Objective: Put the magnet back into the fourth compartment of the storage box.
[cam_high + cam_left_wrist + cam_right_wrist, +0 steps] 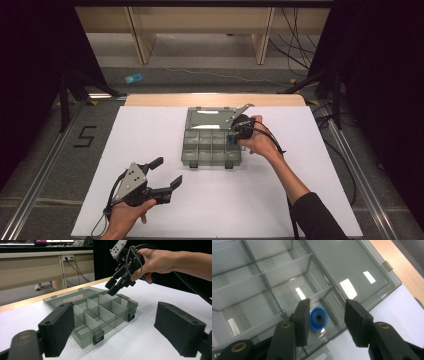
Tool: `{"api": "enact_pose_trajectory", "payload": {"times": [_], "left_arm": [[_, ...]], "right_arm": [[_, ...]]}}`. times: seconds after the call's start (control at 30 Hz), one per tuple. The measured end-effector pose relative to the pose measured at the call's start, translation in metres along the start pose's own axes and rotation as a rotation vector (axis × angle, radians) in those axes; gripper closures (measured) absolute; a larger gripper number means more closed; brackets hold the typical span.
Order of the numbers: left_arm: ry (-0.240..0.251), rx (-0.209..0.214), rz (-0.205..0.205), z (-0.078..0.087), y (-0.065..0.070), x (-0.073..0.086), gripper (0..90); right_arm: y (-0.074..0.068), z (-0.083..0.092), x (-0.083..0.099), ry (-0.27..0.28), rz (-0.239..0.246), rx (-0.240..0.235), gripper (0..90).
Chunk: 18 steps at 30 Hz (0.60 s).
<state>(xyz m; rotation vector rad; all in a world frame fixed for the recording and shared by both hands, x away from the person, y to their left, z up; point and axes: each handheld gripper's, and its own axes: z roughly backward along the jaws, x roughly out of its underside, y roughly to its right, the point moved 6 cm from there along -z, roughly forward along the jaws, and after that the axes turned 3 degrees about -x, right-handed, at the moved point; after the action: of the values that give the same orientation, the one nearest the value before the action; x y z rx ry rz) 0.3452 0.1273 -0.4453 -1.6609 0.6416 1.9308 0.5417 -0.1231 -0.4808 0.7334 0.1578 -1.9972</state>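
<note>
Closest to me, the left gripper (166, 175) just hangs over the white counter (240, 200), jaws spread wide with nothing between them. Further out, the right gripper (327, 320) sits above the clear compartment box (212, 147), jaws parted and not pinching anything. The little blue ring (319, 319) lies blurred in a corner compartment right below them, near the open lid (207, 119).

Each black hand-held gripper (162, 172) has square foam-padded jaws, brass-coloured pivot screws, a grey three-cornered plate and a trailing cable; the right forearm wears a dark sleeve (317, 215).
</note>
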Motion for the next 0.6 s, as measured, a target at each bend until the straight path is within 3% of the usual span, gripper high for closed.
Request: {"api": "enact_pose_trajectory", "payload": {"times": [0.33, 0.6], "left_arm": [[-0.004, -0.007, -0.009, 0.001, -0.001, 0.0, 16.0], [-0.008, -0.01, -0.013, 0.002, -0.001, -0.001, 16.0]], "right_arm": [[-0.001, 0.009, -0.005, 0.059, -0.044, 0.013, 40.1], [-0.011, 0.023, -0.014, 0.124, -0.071, -0.009, 29.9]]}}
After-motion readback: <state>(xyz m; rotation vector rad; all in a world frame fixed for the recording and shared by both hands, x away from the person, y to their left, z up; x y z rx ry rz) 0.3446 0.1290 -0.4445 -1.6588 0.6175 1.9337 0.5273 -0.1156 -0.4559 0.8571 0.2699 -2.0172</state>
